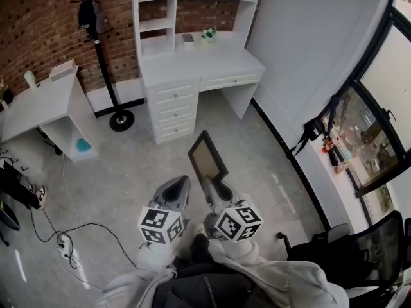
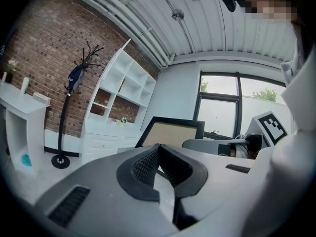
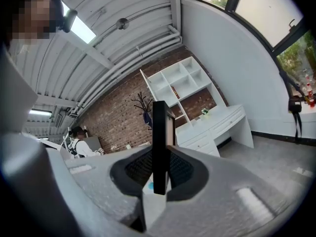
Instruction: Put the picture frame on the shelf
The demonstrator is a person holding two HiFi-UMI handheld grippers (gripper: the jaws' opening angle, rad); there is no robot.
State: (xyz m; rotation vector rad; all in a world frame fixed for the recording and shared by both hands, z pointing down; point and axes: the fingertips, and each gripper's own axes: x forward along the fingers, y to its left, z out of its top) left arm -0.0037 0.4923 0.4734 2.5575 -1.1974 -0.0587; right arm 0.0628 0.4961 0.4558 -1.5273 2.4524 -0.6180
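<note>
The picture frame (image 1: 205, 157), black with a tan inside, is carried upright above the grey floor. My right gripper (image 1: 213, 183) is shut on its lower edge. In the right gripper view the frame (image 3: 159, 142) stands edge on between the ribbed pads (image 3: 139, 168). My left gripper (image 1: 181, 183) is level beside it on the left, apart from the frame, shut with nothing in it. From the left gripper view the frame (image 2: 173, 131) shows just past the closed tips. The white desk with its shelf unit (image 1: 154, 24) stands ahead against the brick wall.
A black coat stand (image 1: 97, 43) is left of the desk, and a low white side table (image 1: 45, 101) further left. Cables (image 1: 64, 236) lie on the floor at the left. A black office chair (image 1: 379, 242) and a window wall are at the right.
</note>
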